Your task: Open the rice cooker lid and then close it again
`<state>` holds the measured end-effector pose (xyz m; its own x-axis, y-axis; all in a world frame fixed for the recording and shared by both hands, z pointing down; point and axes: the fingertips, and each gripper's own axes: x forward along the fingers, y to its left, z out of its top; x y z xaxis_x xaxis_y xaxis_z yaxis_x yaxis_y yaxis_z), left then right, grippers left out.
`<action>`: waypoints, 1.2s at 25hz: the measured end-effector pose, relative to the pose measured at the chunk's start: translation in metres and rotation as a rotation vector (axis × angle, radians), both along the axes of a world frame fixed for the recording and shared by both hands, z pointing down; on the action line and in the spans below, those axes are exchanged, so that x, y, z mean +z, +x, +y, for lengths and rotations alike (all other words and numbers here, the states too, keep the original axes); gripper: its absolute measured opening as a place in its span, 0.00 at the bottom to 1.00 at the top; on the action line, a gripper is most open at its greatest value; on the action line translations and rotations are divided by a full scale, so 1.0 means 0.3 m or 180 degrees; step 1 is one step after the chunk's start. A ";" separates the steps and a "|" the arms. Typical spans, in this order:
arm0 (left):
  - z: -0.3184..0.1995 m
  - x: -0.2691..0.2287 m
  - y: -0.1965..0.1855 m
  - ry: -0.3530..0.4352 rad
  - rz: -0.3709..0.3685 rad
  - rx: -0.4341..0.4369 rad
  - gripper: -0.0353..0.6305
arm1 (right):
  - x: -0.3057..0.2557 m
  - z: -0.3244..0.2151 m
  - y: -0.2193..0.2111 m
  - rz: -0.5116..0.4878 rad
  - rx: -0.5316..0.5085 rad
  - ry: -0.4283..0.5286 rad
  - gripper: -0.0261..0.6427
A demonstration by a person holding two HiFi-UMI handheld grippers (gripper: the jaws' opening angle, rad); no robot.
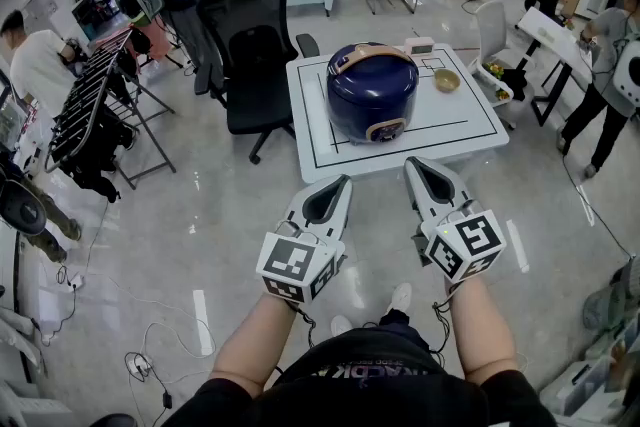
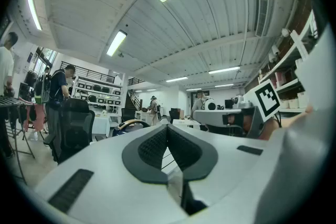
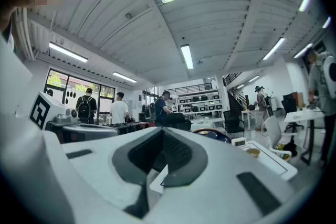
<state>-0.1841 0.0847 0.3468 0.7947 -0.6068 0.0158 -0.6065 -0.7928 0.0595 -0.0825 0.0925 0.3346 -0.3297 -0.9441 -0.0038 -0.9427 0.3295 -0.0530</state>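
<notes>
A: What's nearest?

B: Two grippers held out level, short of the surface's near edge. The left gripper [image 1: 342, 183] has its jaws pressed together, empty. The right gripper [image 1: 414, 165] is the same: dark ribbed pads meeting, holding no object. Each carries a cube with black-and-white square markers.

A: And the rice cooker?

B: The rice cooker [image 1: 372, 90] sits about the middle of the white surface [image 1: 470, 120], inside a black rectangle drawn on it. It is round and glossy dark blue, with a tan handle arched over the top and a tan panel on its near face. The lid is down, so its inside is hidden.

A: Other containers?

B: A small tan bowl [image 1: 447, 80] toward the far right corner, apart from the cooker; I can't tell what it holds. A small pinkish box [image 1: 420, 45] sits at the far edge.

A: What's around?

B: A black office chair [image 1: 250, 45] stands at the left edge, off the line from grippers to cooker. A white chair [image 1: 490, 30] stands past the far right corner, and a dark rack [image 1: 90, 105] farther left on the floor.
</notes>
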 end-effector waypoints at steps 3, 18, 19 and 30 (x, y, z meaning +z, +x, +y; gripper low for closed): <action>0.000 0.005 0.007 -0.0006 -0.0005 0.0016 0.05 | 0.004 -0.001 0.006 0.0003 0.0014 0.0002 0.04; -0.061 0.012 0.042 -0.0012 -0.0007 -0.0069 0.05 | 0.000 -0.058 0.077 -0.0202 -0.0044 0.0061 0.05; -0.076 0.011 0.052 -0.0015 -0.0005 -0.0092 0.05 | 0.000 -0.073 0.089 -0.0225 -0.0074 0.0063 0.05; -0.303 0.000 0.264 0.0029 -0.0035 -0.0333 0.50 | -0.030 -0.326 0.276 0.0032 -0.0371 0.0208 0.37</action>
